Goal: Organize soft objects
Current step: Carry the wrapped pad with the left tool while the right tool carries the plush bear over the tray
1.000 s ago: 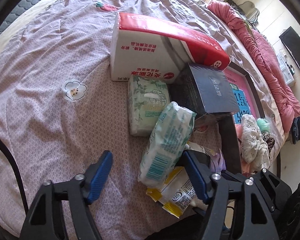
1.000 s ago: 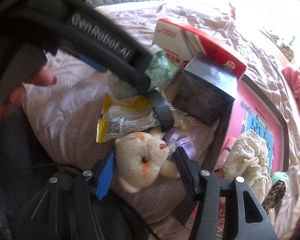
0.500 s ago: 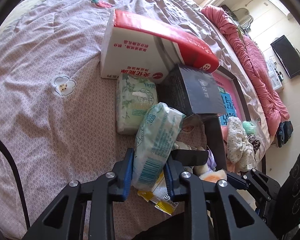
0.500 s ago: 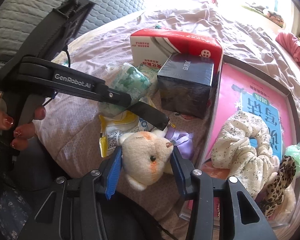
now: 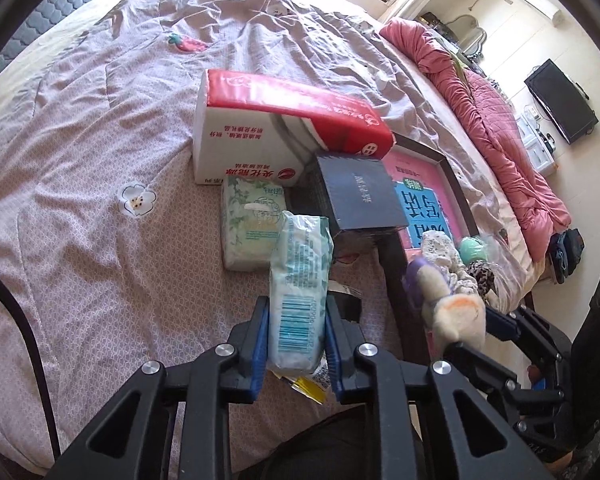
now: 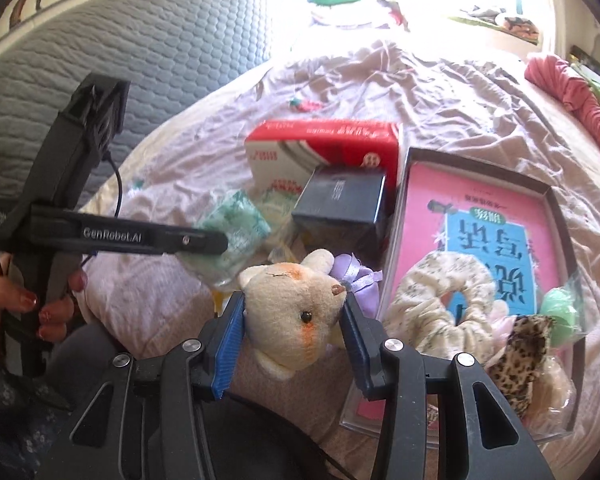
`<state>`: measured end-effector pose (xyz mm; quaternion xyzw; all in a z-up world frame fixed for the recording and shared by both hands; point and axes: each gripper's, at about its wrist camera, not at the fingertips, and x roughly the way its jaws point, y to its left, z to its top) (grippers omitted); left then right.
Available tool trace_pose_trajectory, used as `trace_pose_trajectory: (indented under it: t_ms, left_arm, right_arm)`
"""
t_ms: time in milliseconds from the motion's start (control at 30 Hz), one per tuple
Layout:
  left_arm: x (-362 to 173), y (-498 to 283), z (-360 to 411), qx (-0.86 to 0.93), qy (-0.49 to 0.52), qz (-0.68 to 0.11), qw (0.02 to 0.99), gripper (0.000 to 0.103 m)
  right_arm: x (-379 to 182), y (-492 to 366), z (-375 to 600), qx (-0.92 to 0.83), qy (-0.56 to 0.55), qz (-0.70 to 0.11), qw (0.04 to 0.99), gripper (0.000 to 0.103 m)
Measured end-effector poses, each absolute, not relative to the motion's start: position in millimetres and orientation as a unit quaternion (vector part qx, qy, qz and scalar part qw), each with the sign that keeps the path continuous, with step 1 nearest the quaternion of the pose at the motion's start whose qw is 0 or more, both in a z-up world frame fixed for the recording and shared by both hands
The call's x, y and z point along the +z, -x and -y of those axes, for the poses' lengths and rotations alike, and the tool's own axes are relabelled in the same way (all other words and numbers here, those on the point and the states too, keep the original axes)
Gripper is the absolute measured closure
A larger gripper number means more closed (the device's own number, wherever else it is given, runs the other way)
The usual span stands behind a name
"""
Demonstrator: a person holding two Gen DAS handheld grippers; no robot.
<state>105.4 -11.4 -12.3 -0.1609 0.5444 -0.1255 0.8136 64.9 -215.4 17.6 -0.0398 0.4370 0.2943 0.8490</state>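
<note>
**Both grippers loaded above a crowded bedspread**

Left wrist view: the left gripper (image 5: 296, 344) is clamped on a pale green tissue pack (image 5: 300, 292), its blue pads pressing the pack's two long sides, and the jaws are closing further on it. The pack stands upright between the fingers, barcode end nearest the camera. The red-and-white tissue box (image 5: 284, 136) serves as landmark. Just in front of it lies a second green floral tissue pack (image 5: 252, 228), flat on the lilac quilt (image 5: 100, 200). Against the box's right end stands a dark navy box (image 5: 360, 200), and beyond that a dark-framed tray (image 5: 392, 256) with a pink and blue book (image 5: 420, 200) inside. A yellow snack wrapper (image 5: 306, 384) peeks out beneath the held pack. Right of the gripper the plush toy (image 5: 456, 312) shows, carried by the other tool. A pink duvet (image 5: 500, 128) is bunched far right of the box.

Right wrist view: the right gripper (image 6: 292, 332) grips the cream plush toy (image 6: 296, 316) by the head, pads pressed into both cheeks; a lilac ribbon (image 6: 356, 276) trails behind it. The tissue box (image 6: 324, 148) sits beyond, the navy box (image 6: 340, 208) in front of it. To the right of the box, the tray (image 6: 556, 208) holds the book (image 6: 472, 220), a floral scrunchie (image 6: 440, 300), a leopard-print scrunchie (image 6: 516, 360) and a mint green scrunchie (image 6: 560, 304). Left of the box, the left gripper (image 6: 216, 242) crosses the view with the tissue pack (image 6: 236, 232), held by a person's hand (image 6: 24, 312) with red nails.
</note>
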Motion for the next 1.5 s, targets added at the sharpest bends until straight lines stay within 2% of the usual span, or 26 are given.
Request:
trace_pose_trajectory:
  t_ms: [333,900,1500]
  left_arm:
    - [6,-99,20,-0.133,0.151,-0.531,0.823,0.08]
    - [70,-91,64,-0.154,0.104,-0.492,0.851,0.08]
    - [89,-88,105,-0.184,0.084,-0.481,0.853,0.08]
  right_arm:
    - [43,-58,223,0.288,0.026,-0.405,0.868,0.055]
    - [85,-54,264,0.253,-0.003,-0.352,0.901,0.055]
    - [105,-51,319,0.2,-0.033,-0.328,0.923,0.055]
